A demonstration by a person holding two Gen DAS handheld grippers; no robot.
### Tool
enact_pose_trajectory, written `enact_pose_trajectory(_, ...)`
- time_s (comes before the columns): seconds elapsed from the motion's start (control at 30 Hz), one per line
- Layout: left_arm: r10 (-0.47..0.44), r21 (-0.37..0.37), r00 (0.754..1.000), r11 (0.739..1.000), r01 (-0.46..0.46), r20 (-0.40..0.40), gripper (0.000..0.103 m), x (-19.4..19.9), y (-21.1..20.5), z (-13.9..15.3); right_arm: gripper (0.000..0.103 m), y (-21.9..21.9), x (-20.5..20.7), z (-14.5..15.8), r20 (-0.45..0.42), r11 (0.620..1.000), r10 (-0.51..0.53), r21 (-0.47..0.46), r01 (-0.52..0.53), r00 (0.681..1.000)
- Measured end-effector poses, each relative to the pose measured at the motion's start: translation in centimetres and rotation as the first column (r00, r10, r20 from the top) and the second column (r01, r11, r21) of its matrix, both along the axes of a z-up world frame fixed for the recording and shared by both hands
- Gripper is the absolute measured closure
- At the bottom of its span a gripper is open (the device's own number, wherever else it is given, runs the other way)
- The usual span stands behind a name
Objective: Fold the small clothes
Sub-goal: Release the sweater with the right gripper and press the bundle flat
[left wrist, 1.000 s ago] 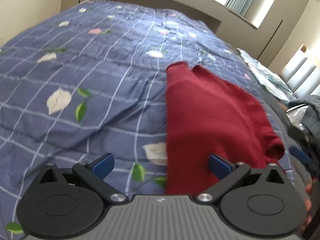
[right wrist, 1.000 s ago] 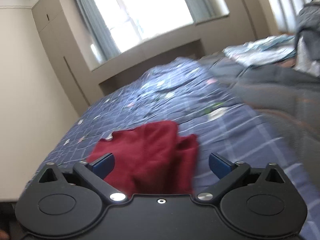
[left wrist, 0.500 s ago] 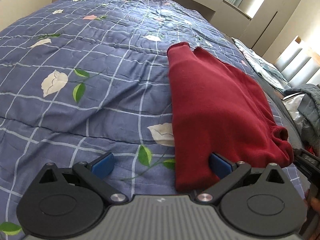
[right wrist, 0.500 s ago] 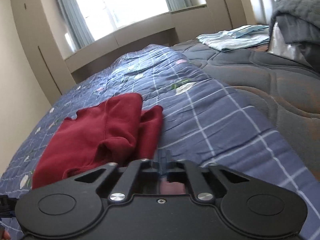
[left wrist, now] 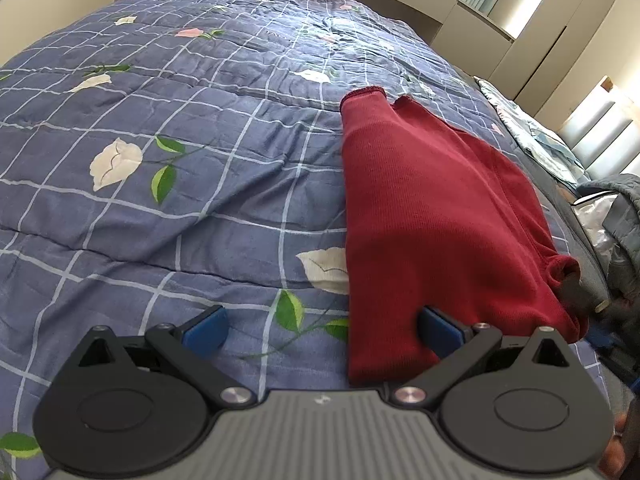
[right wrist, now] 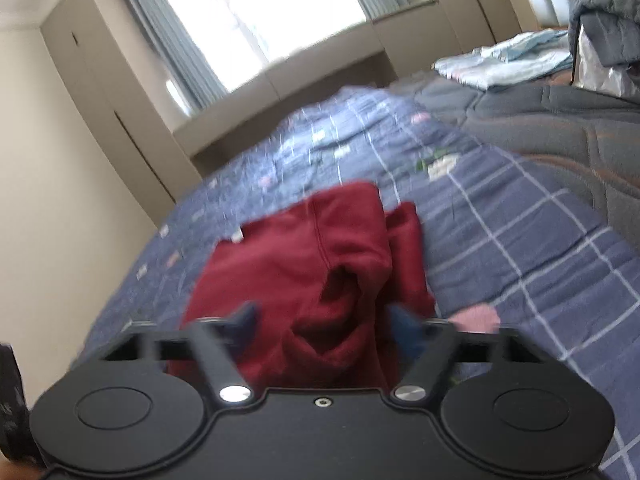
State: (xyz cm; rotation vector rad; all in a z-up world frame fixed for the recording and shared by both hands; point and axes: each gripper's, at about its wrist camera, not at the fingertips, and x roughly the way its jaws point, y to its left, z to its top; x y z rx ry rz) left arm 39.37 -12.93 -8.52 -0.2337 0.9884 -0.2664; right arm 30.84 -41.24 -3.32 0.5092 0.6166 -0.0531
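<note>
A dark red knit garment [left wrist: 436,216] lies folded lengthwise on the blue checked floral quilt [left wrist: 200,184]. My left gripper [left wrist: 322,328] is open, low over the quilt, with its right finger on the garment's near left corner. In the right wrist view the garment [right wrist: 304,276] is bunched at its near end. My right gripper [right wrist: 326,322] is open with its blue fingers on either side of that bunched end; the view is motion-blurred.
A grey quilted cover [right wrist: 560,120] lies beside the blue quilt, with folded pale blue cloth [right wrist: 504,64] and a grey jacket [right wrist: 608,4] on it. Beige cupboards [right wrist: 100,120] and a window [right wrist: 272,12] stand beyond the bed.
My right gripper was shut half a second ago and is now open around the garment's bunched end. My left gripper has stayed open and shifted slightly closer to the garment's corner.
</note>
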Motion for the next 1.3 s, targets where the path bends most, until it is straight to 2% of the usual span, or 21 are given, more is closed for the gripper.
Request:
enact_pose_trajectory(0.07, -0.001, -0.003, 1.0, 1.0, 0.001, -0.001, 0.0, 0.0, 0.0, 0.0, 0.089, -0.1, -0.7, -0.5, -0.006, 1.0, -0.016, -0.021, 0.016, 1.0)
enact_pose_trajectory(0.1, -0.003, -0.005, 1.0, 1.0, 0.003, -0.001, 0.0, 0.0, 0.0, 0.0, 0.092, -0.4, -1.2, -0.9, -0.003, 1.0, -0.019, -0.022, 0.019, 1.0)
enact_pose_trajectory(0.2, -0.013, -0.01, 1.0, 1.0, 0.013, -0.003, 0.0, 0.0, 0.1, -0.1, 0.095, -0.7, -2.2, -1.9, -0.02, 0.999, -0.017, -0.027, 0.016, 1.0)
enact_pose_trajectory(0.33, -0.028, -0.004, 1.0, 1.0, 0.028, 0.005, 0.0, 0.1, 0.1, -0.4, 0.094, -0.3, -2.3, -2.5, -0.026, 0.998, 0.002, -0.064, -0.004, 1.0)
enact_pose_trajectory(0.43, -0.033, -0.01, 0.999, 0.999, 0.033, 0.006, 0.0, 0.3, 0.3, -0.2, 0.076, -0.3, -2.3, -1.8, -0.018, 0.993, 0.006, -0.115, -0.009, 1.0)
enact_pose_trajectory(0.47, -0.027, -0.014, 1.0, 1.0, 0.027, 0.009, 0.0, 0.4, 0.5, 0.0, 0.065, -0.6, -2.5, -1.5, -0.005, 0.992, 0.006, -0.126, -0.006, 1.0)
enact_pose_trajectory(0.5, -0.019, -0.017, 1.0, 1.0, 0.019, 0.018, 0.0, 0.5, 0.7, 0.3, 0.049, -0.8, -2.7, -1.1, 0.012, 0.99, 0.004, -0.142, -0.003, 1.0)
enact_pose_trajectory(0.53, -0.012, -0.018, 1.0, 1.0, 0.013, 0.029, 0.0, 0.7, 0.8, 0.6, 0.039, -1.1, -2.8, -0.8, 0.032, 0.986, 0.003, -0.166, 0.002, 0.999)
enact_pose_trajectory(0.57, -0.006, -0.016, 0.999, 1.0, 0.007, 0.045, 0.0, 1.1, 0.9, 1.0, 0.021, -1.4, -2.8, -0.4, 0.053, 0.981, 0.004, -0.194, 0.006, 0.999)
enact_pose_trajectory(0.6, -0.003, -0.012, 0.998, 1.0, 0.003, 0.06, 0.0, 1.5, 1.0, 1.4, 0.012, -1.6, -2.6, -0.1, 0.075, 0.974, 0.009, -0.227, 0.008, 0.997)
enact_pose_trajectory(0.7, 0.004, 0.011, 0.995, 1.0, -0.005, 0.1, 0.0, 3.7, 0.2, 2.3, 0.001, -1.9, -0.2, 0.3, 0.11, 0.957, 0.029, -0.29, 0.005, 0.993)
enact_pose_trajectory(0.73, 0.008, 0.02, 0.994, 1.0, -0.01, 0.105, 0.0, 4.4, -0.2, 2.4, 0.001, -1.9, 1.0, 0.3, 0.118, 0.954, 0.04, -0.298, -0.003, 0.992)
enact_pose_trajectory(0.93, -0.005, 0.087, 0.982, 0.996, -0.012, 0.188, 0.0, 9.9, -3.6, 2.6, 0.001, -1.5, 10.8, -0.4, 0.099, 0.922, 0.128, -0.378, -0.082, 0.987)
enact_pose_trajectory(1.03, 0.019, 0.101, 0.983, 0.994, -0.038, 0.183, 0.0, 12.3, -4.9, 2.0, 0.003, -2.0, 15.0, -1.7, 0.009, 0.9, 0.103, -0.426, -0.089, 0.995)
enact_pose_trajectory(1.07, 0.02, 0.097, 0.984, 0.995, -0.037, 0.176, 0.0, 12.7, -5.0, 1.7, 0.008, -2.5, 15.6, -2.2, -0.012, 0.908, 0.085, -0.41, -0.082, 0.996)
enact_pose_trajectory(1.13, 0.016, 0.085, 0.987, 0.996, -0.03, 0.16, 0.0, 13.2, -5.2, 0.9, 0.016, -4.3, 15.0, -2.8, 0.006, 0.96, 0.087, -0.269, -0.082, 0.996)
enact_pose_trajectory(1.2, 0.016, 0.075, 0.988, 0.997, -0.028, 0.155, 0.0, 13.2, -5.2, 0.2, 0.034, -5.4, 13.9, -3.3, 0.048, 0.981, 0.096, -0.175, -0.087, 0.994)
enact_pose_trajectory(1.23, 0.016, 0.07, 0.987, 0.997, -0.027, 0.159, 0.0, 13.1, -5.2, -0.2, 0.038, -5.4, 13.5, -3.5, 0.057, 0.981, 0.099, -0.17, -0.088, 0.993)
enact_pose_trajectory(1.3, 0.019, 0.061, 0.985, 0.998, -0.03, 0.171, 0.0, 12.9, -5.1, -0.6, 0.057, -5.5, 12.6, -3.6, 0.095, 0.981, 0.112, -0.169, -0.095, 0.989)
